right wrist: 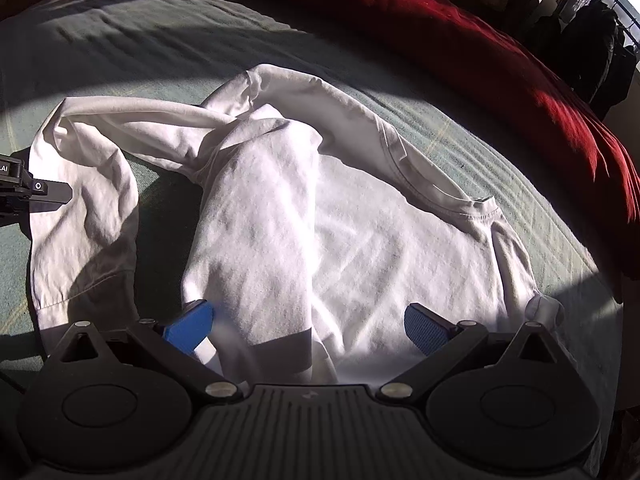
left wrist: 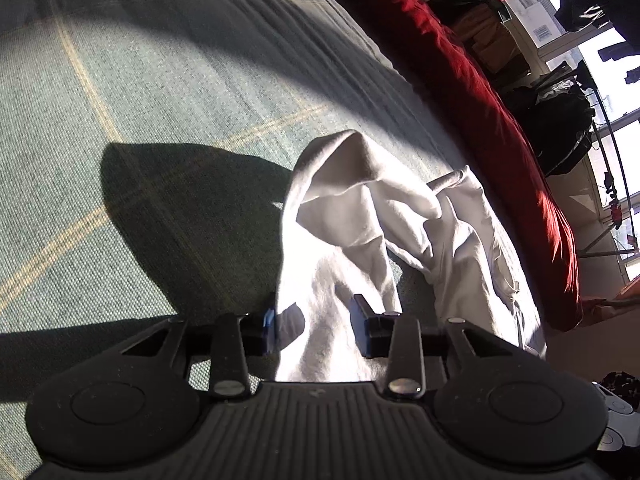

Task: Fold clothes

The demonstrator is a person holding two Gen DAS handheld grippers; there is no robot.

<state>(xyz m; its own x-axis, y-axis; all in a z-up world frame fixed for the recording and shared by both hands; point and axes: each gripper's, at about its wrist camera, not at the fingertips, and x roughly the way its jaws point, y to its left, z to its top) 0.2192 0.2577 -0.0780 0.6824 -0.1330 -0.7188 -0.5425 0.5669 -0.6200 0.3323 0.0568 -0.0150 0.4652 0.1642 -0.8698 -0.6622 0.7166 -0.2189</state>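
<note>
A white T-shirt lies crumpled on a grey-green bedspread, a red blanket along the bed's far edge. The only legible writing is "AI" on the left gripper, seen at the right wrist view's left edge over the shirt's hem. The left wrist view alone shows sunlit windows and a laden clothes rack; there the left gripper's fingers stand partly apart with shirt fabric between them. The right gripper hovers with fingers spread wide over the shirt.

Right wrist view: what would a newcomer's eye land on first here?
The crumpled white T-shirt, sunlit, fills the middle of the green bedspread, one fold bunched up. The right gripper has its blue pads wide apart over the shirt's near edge. A red blanket runs along the far right.
</note>
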